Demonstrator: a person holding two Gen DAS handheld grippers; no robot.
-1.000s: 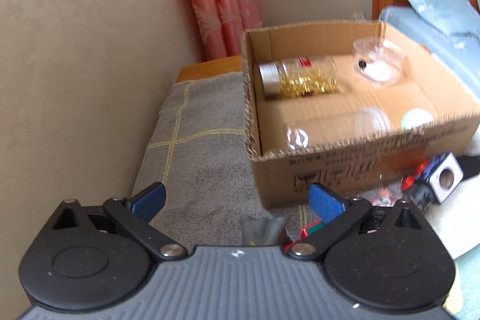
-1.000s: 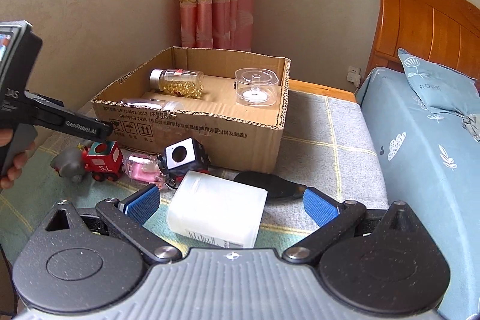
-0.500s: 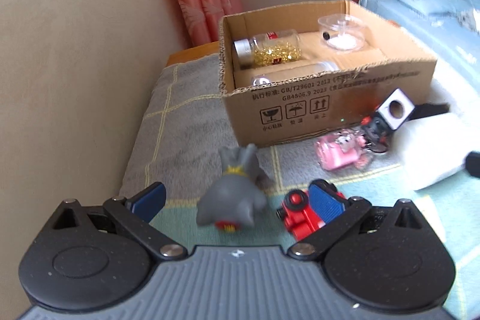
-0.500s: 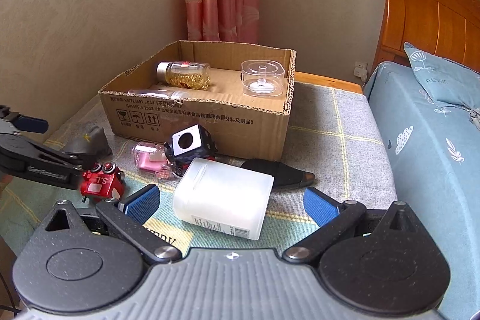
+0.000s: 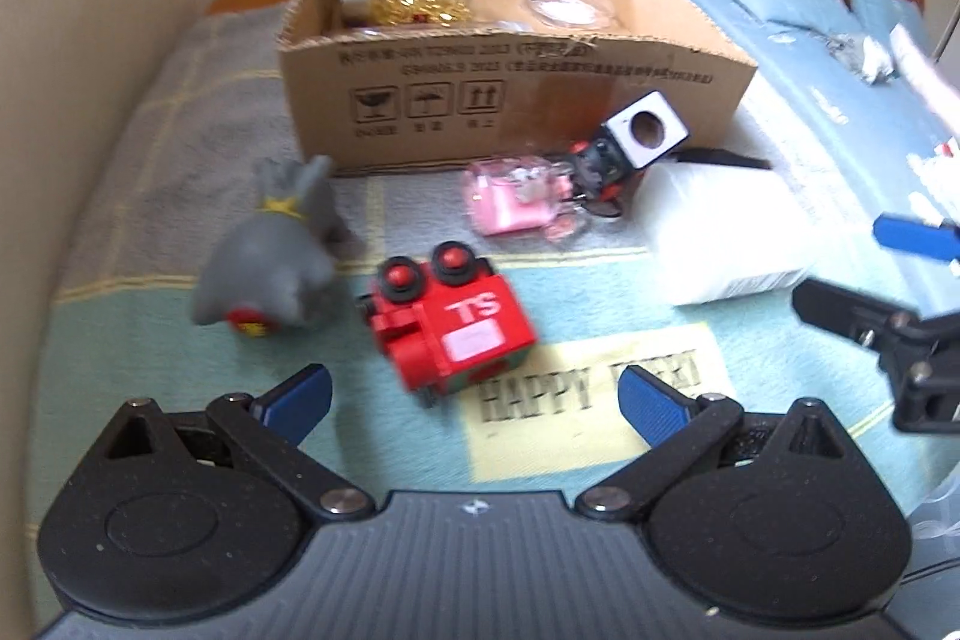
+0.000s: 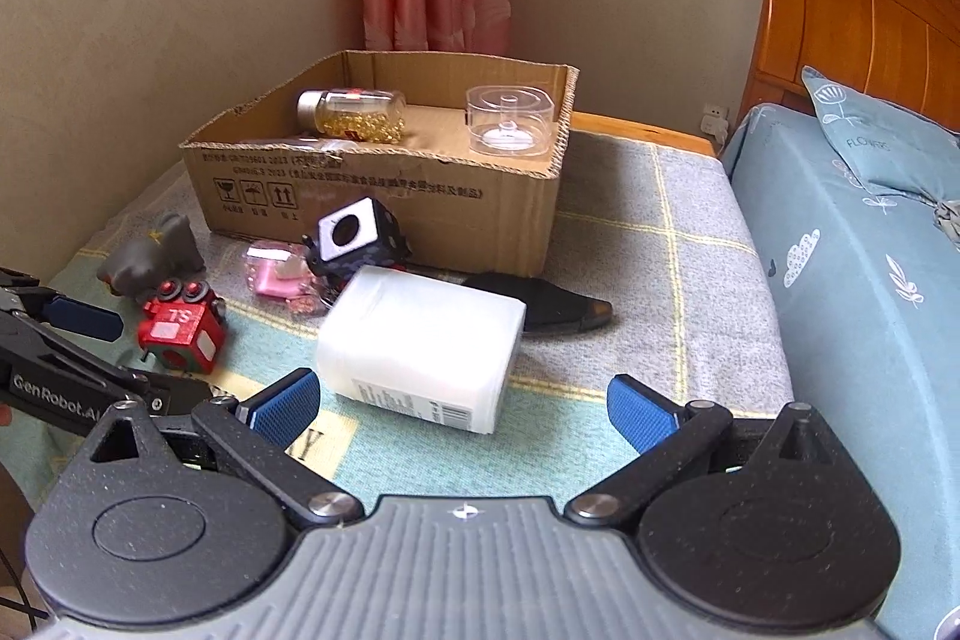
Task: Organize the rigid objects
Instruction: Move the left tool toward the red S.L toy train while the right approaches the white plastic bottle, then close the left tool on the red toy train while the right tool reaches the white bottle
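- My left gripper has its blue-padded jaws spread wide and grasps nothing; it hangs just short of the red plastic toy engine marked "TS", which lies tipped on the green blanket.
- My right gripper is likewise released, jaws wide apart, with the white rectangular plastic bottle lying on its side between and just beyond the pads.
- The grey rubber elephant toy sits just left of the engine.
- Near the front wall of the open brown cardboard box lie a pink clear-cased trinket and a black cube with a white holed face.
- Inside the box rest a clear jar of gold pieces with a silver cap and a clear square plastic container.
- A flat black object pokes out behind the bottle.
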